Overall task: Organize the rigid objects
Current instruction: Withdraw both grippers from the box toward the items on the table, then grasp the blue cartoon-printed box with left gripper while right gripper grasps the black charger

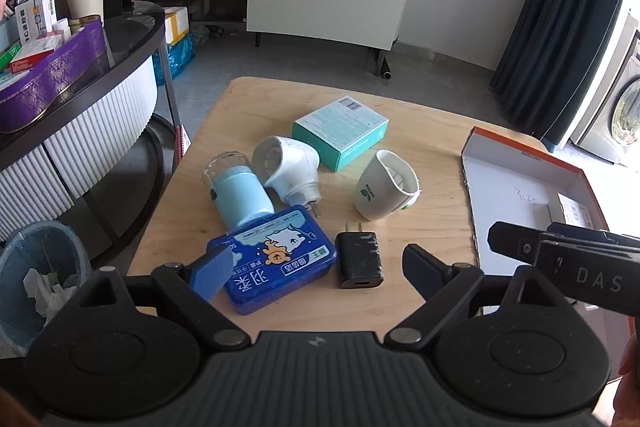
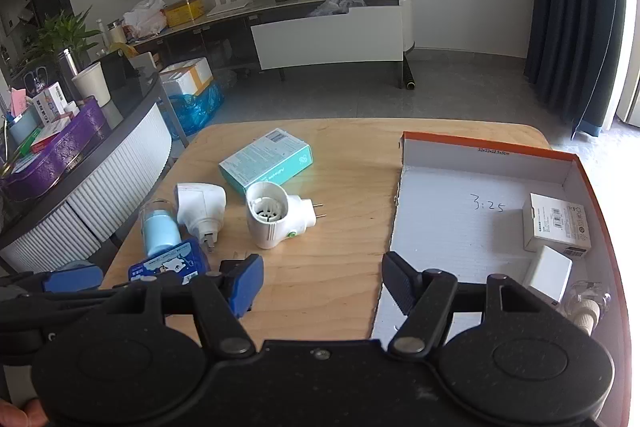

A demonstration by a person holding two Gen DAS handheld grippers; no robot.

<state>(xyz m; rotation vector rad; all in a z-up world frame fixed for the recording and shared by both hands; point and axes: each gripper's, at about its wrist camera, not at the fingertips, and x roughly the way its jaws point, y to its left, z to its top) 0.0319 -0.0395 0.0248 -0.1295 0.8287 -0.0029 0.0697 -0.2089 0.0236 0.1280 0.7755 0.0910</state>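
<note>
Left wrist view, nearest first: left gripper (image 1: 320, 267) spread wide, nothing between its fingers, hanging low over the wooden table (image 1: 432, 227) and tilted down at it. One blue pad sits over the corner of the blue tin (image 1: 280, 265); contact not clear. Just beside the tin, the black charger (image 1: 359, 259) lies flat, directly between the fingers' line. The right gripper's dark finger shows at the right edge of this view, over the tray.

Right wrist view: right gripper (image 2: 322, 281) also spread, empty, straddling the near left edge of the orange-rimmed cardboard tray (image 2: 480, 147).

Progress, as a judgement: early. The tray holds a white carton (image 2: 556, 223), a white block (image 2: 550, 273) and a small clear bottle (image 2: 592, 301) along its right side; most of its floor is bare.

Left to sort, all loose on the table, moving away:
- blue tin and black charger, nearest
- pale blue bottle (image 1: 240, 193) on its side, touching the tin
- white plug-in unit (image 1: 290, 171), prongs toward the camera
- second white plug-in unit (image 1: 384, 185), on its side, apart from the rest
- teal box (image 1: 340, 133), farthest, flat

Both grippers point steeply down, side by side, neither holding anything. The charger looks the likeliest next pick for the left.
</note>
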